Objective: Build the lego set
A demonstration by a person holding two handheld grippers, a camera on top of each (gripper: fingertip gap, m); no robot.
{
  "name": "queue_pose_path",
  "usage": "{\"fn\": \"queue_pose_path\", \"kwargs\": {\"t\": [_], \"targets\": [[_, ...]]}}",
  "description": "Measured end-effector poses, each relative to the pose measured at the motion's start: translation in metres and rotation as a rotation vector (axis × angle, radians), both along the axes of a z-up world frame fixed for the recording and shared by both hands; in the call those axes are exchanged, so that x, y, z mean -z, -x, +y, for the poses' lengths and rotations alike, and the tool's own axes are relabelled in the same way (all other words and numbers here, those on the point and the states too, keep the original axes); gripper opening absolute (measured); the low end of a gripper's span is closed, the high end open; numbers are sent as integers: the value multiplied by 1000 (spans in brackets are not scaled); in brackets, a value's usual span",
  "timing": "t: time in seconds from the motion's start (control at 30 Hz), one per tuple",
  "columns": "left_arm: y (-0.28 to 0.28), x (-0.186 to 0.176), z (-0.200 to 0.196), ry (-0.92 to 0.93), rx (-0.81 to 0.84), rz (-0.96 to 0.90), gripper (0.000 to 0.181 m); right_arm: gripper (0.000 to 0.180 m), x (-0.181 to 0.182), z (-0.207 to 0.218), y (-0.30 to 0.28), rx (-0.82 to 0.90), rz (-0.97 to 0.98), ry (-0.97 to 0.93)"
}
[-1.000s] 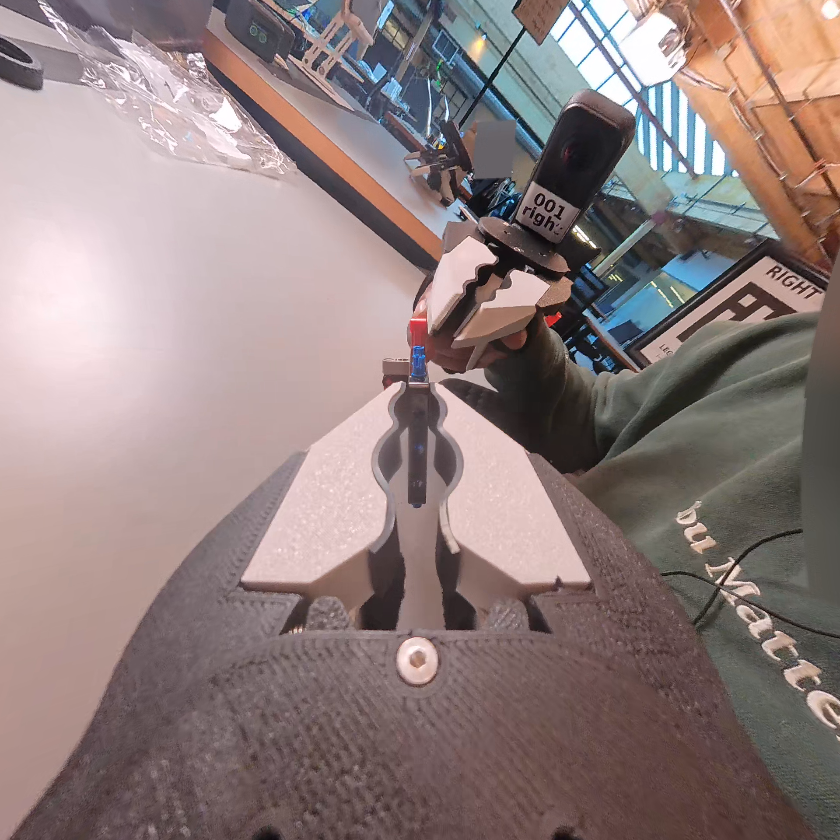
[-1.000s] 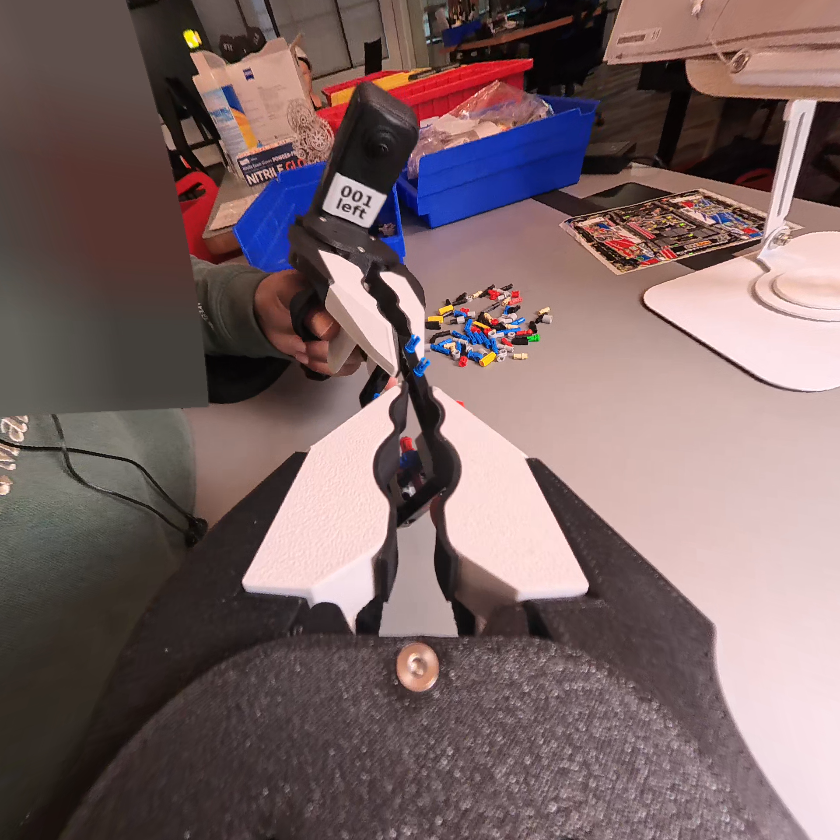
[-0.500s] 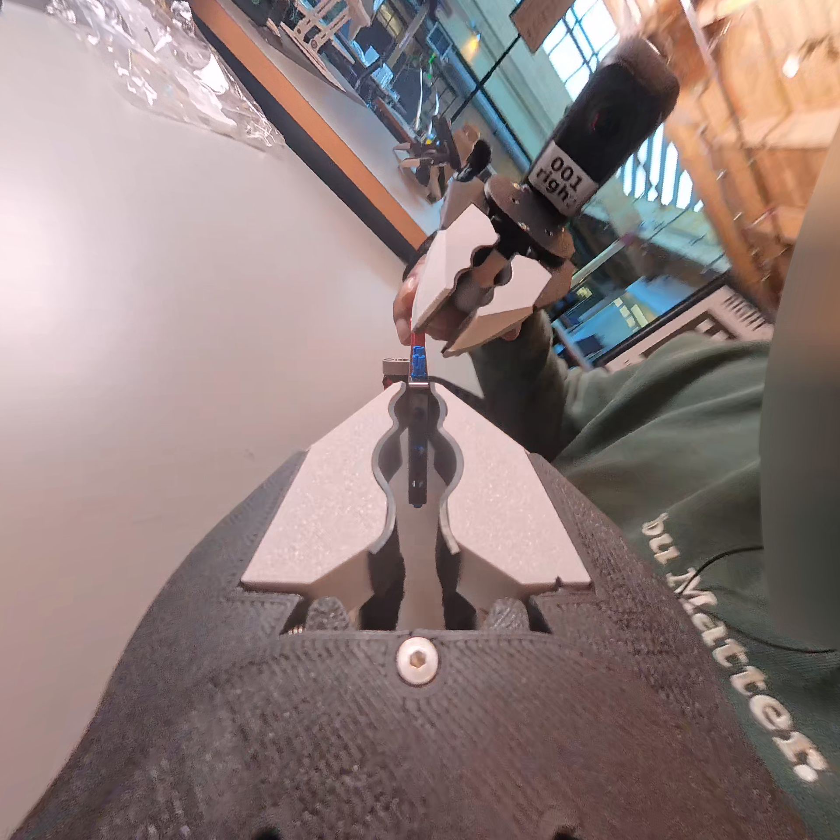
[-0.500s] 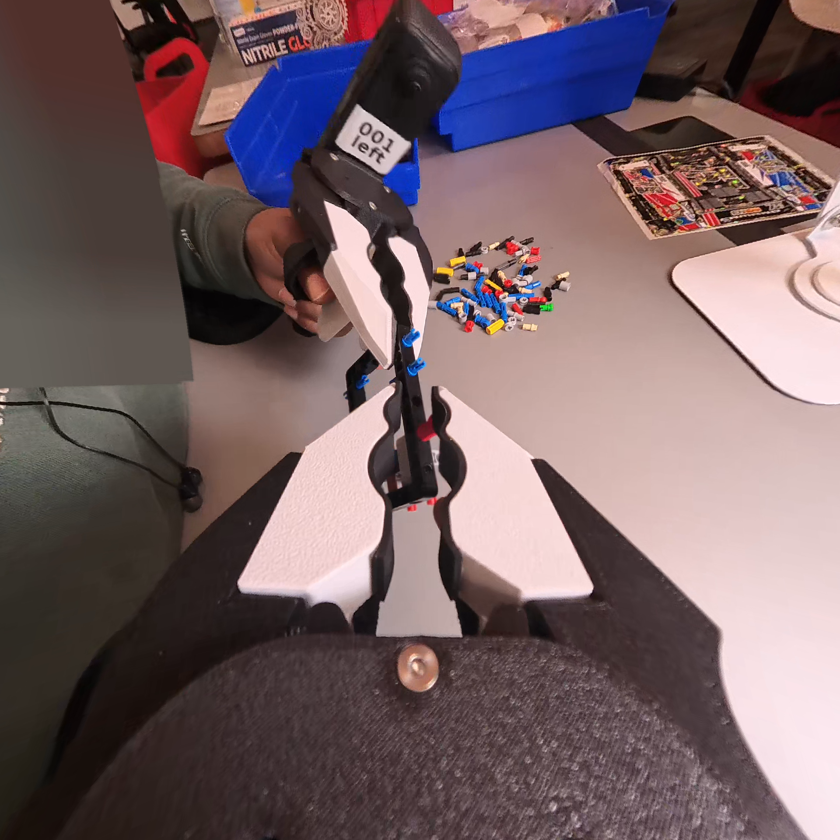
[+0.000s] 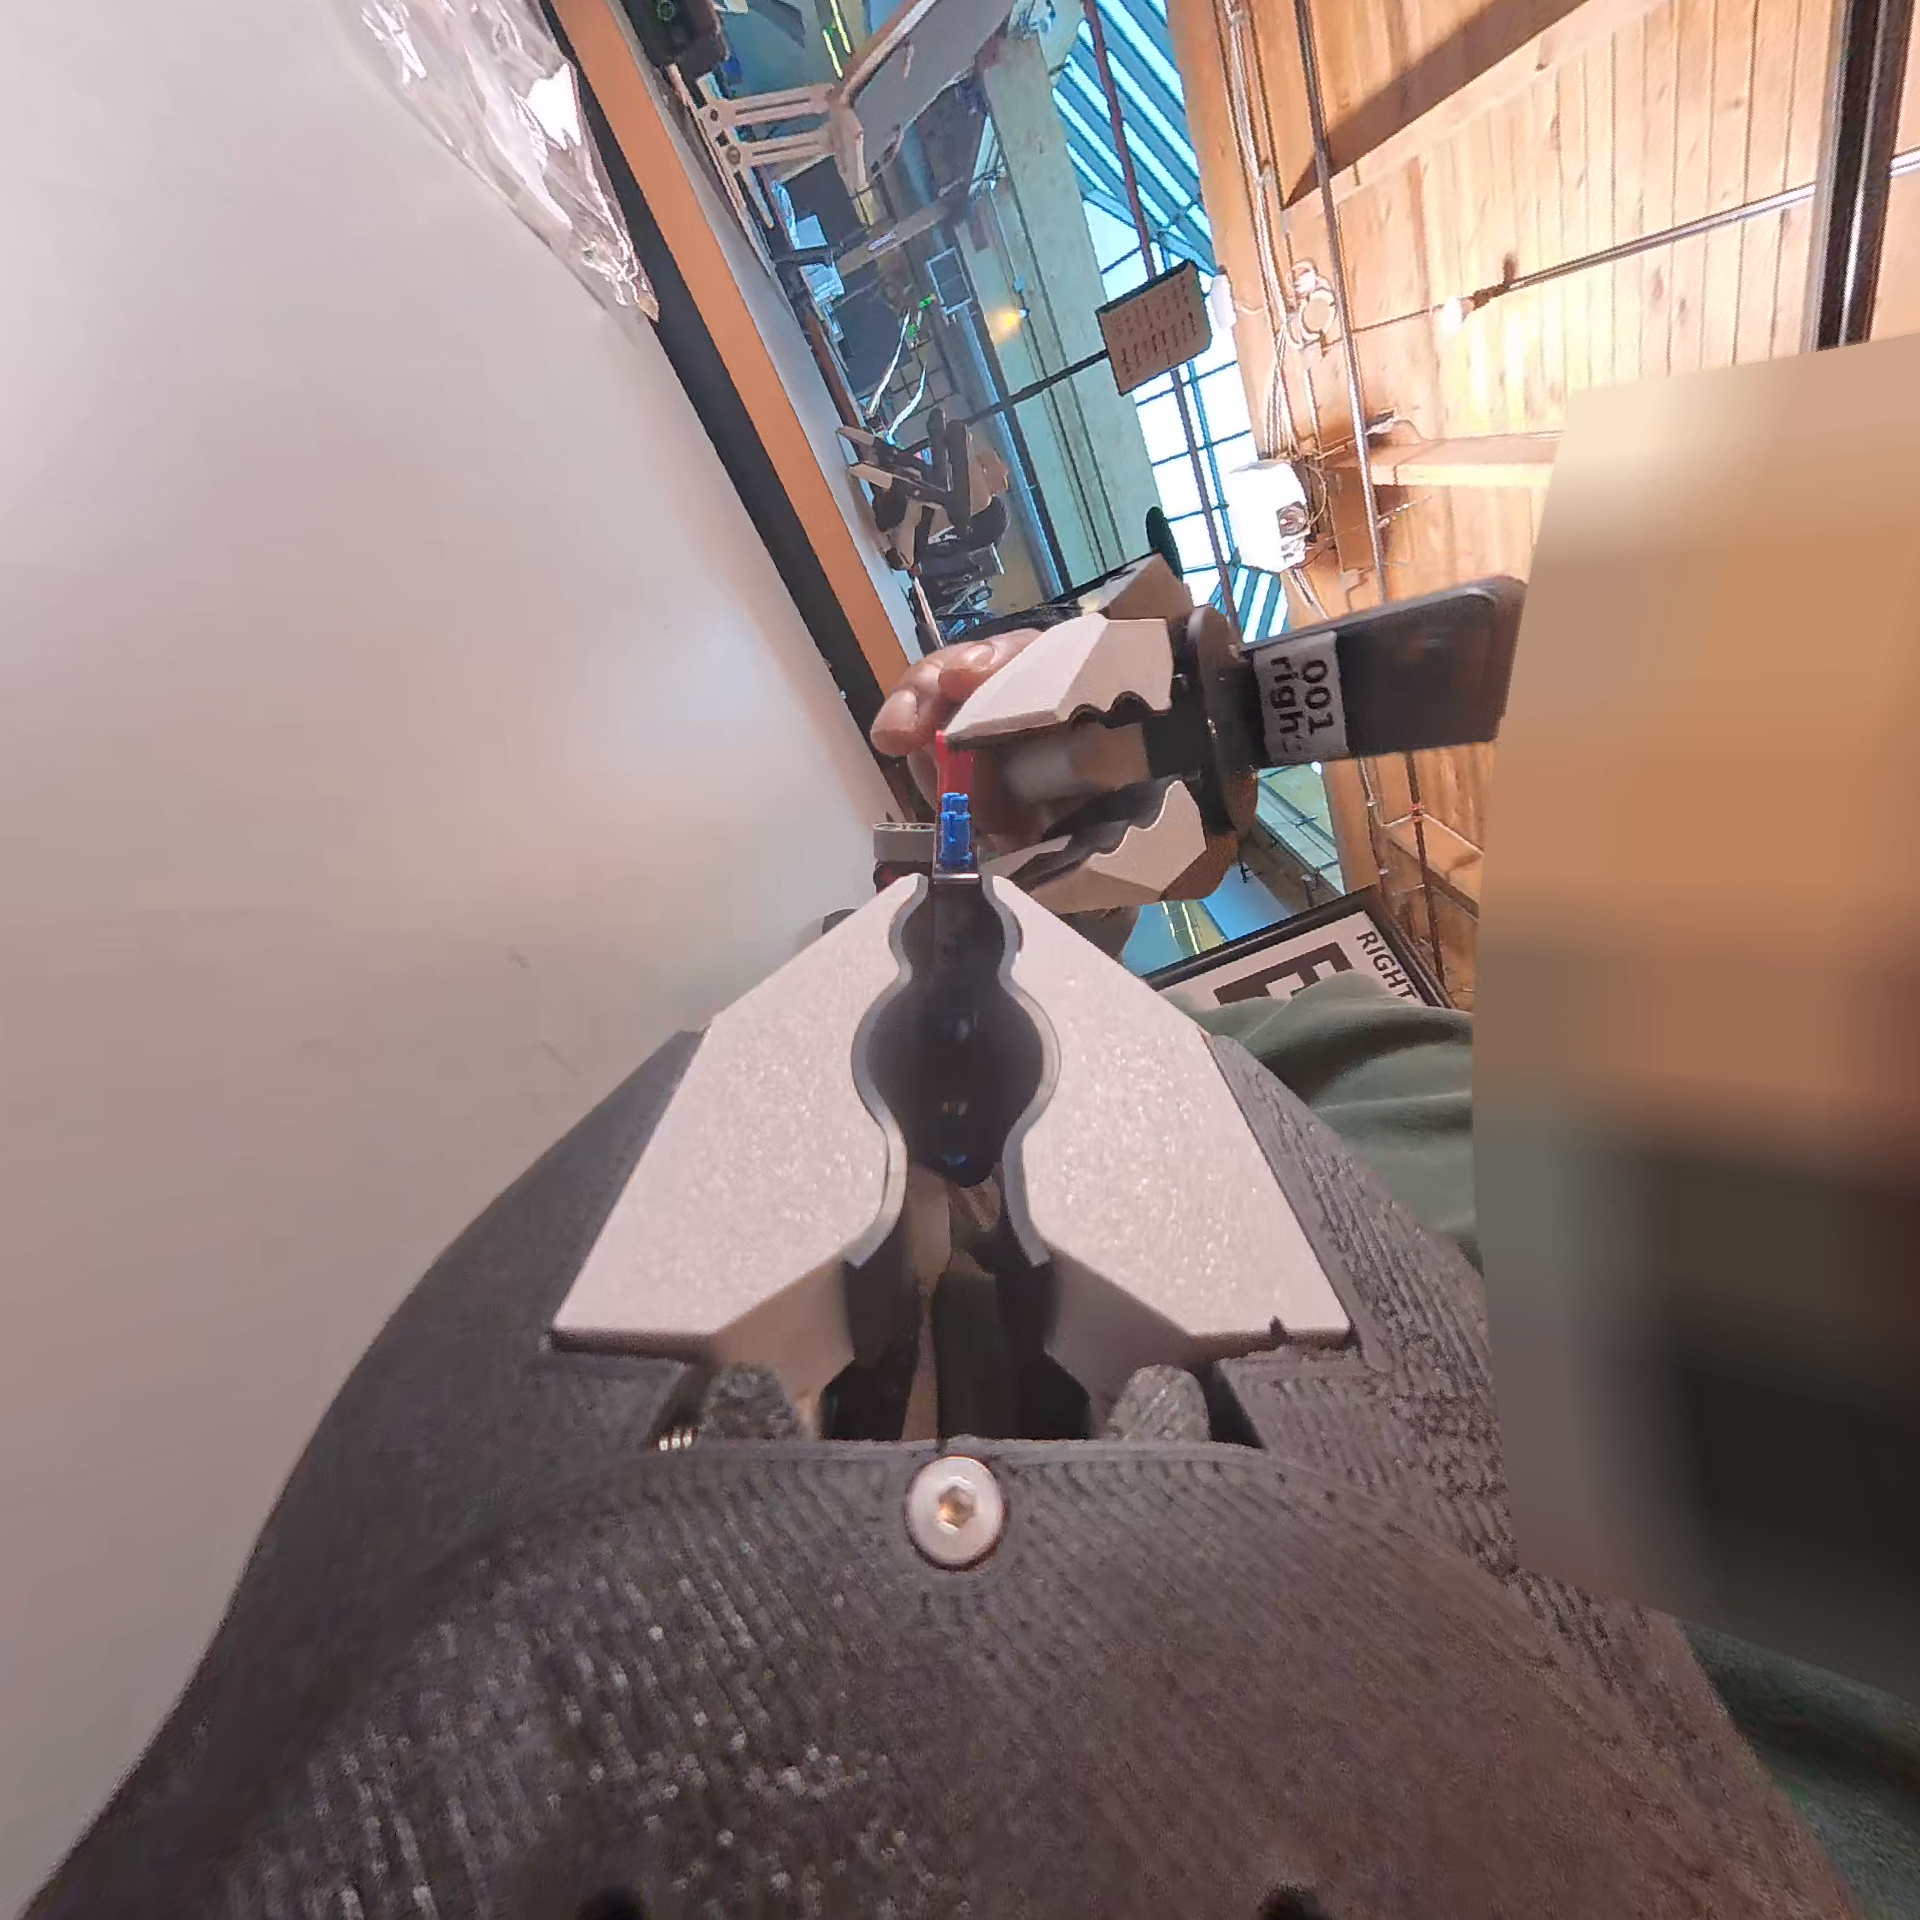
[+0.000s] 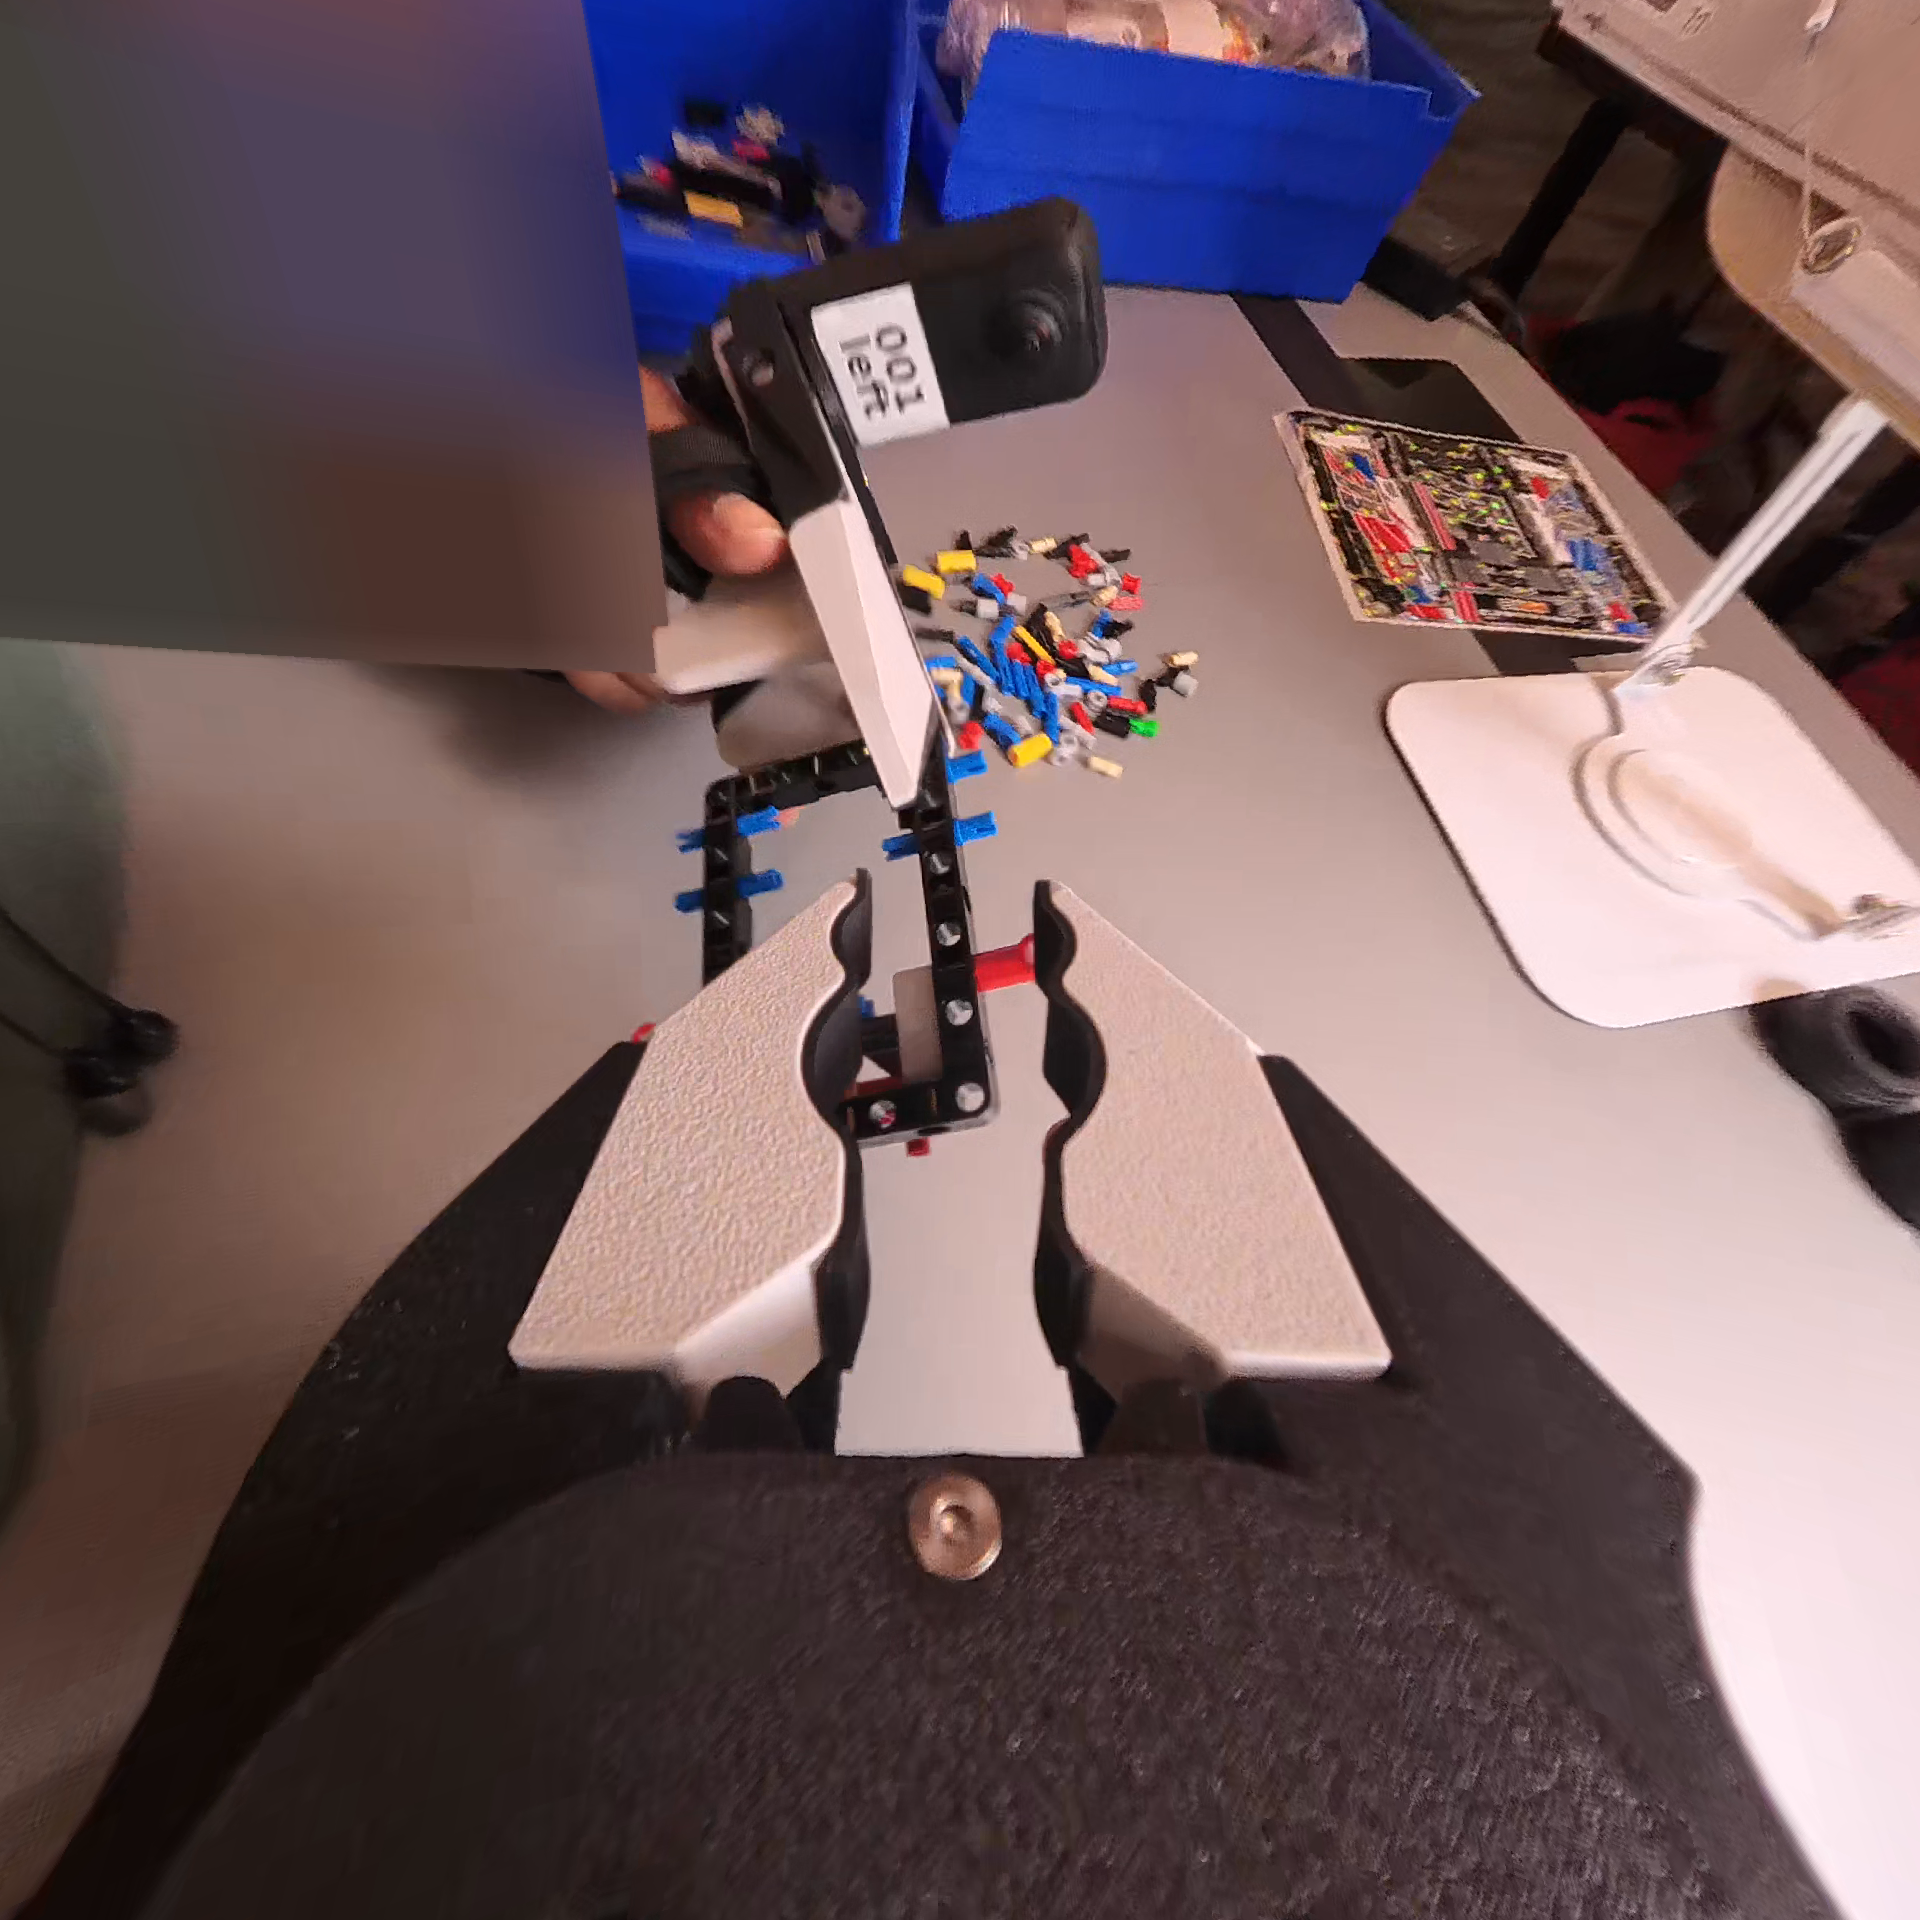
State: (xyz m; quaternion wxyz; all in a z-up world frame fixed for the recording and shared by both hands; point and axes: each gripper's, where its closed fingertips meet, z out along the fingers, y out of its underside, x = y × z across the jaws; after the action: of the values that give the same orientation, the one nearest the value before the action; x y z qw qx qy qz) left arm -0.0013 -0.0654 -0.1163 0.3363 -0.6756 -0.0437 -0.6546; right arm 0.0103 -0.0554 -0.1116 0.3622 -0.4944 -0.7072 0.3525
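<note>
Black textured gripper bodies, silver screw (image 6: 954, 1526), white wavy-edged fingers (image 6: 696, 1143); green sleeve (image 5: 1351, 1070).

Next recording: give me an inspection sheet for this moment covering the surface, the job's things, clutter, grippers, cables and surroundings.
Surface: grey table, mostly bare near the grippers.
Job's things: black lego frame with blue pins and a red pin, held above the table; pile of loose lego pieces; printed instruction sheet.
Clutter: white stand base; clear plastic bag.
Grippers: left gripper shut on the frame; right gripper open, jaws either side of the frame.
Cables: thin black cord at the left edge of the right wrist view.
Surroundings: blue bins behind the table.
</note>
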Motion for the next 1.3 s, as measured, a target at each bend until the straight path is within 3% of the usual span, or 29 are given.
{"fn": "queue_pose_path", "kwargs": {"t": [0.1, 0.17, 0.23, 0.33, 0.47, 0.57, 0.7, 0.97, 1.13, 1.27, 1.3], "targets": [[-2, 5, 0, 13, 6, 19, 6, 26, 15, -1, 2, -22, -81, -160], [-3, 7, 0, 20, 6, 28, 6, 8, 24, 1, 4, -27, -123, -262], [-2, 8, 0, 21, 1, 30, 11, 5, 27, 1, 6, -29, -129, -269], [0, -5, -2, -60, -7, 12, 24, 5, 22, 0, 6, -21, -95, 23], [11, -19, -1, -219, -49, 122, 48, 5, 11, 0, 3, -31, -30, 514], [16, -31, -3, -308, -73, 152, 57, 5, 7, -4, 4, -49, -5, 664], [12, -33, -7, -364, -60, 191, 64, 5, 7, -9, 7, -64, -11, 708], [0, -37, -19, -514, -7, 295, 62, 5, 5, -19, 8, -118, -12, 878], [1, -11, -16, -746, -11, 705, 59, 4, 4, -34, 6, -220, -53, 1095], [-4, 3, -19, -820, 42, 817, 18, 5, 16, -47, 8, -282, -128, 1240], [-4, 5, -20, -806, 55, 810, 18, 5, 18, -48, 8, -287, -137, 1266]]}}
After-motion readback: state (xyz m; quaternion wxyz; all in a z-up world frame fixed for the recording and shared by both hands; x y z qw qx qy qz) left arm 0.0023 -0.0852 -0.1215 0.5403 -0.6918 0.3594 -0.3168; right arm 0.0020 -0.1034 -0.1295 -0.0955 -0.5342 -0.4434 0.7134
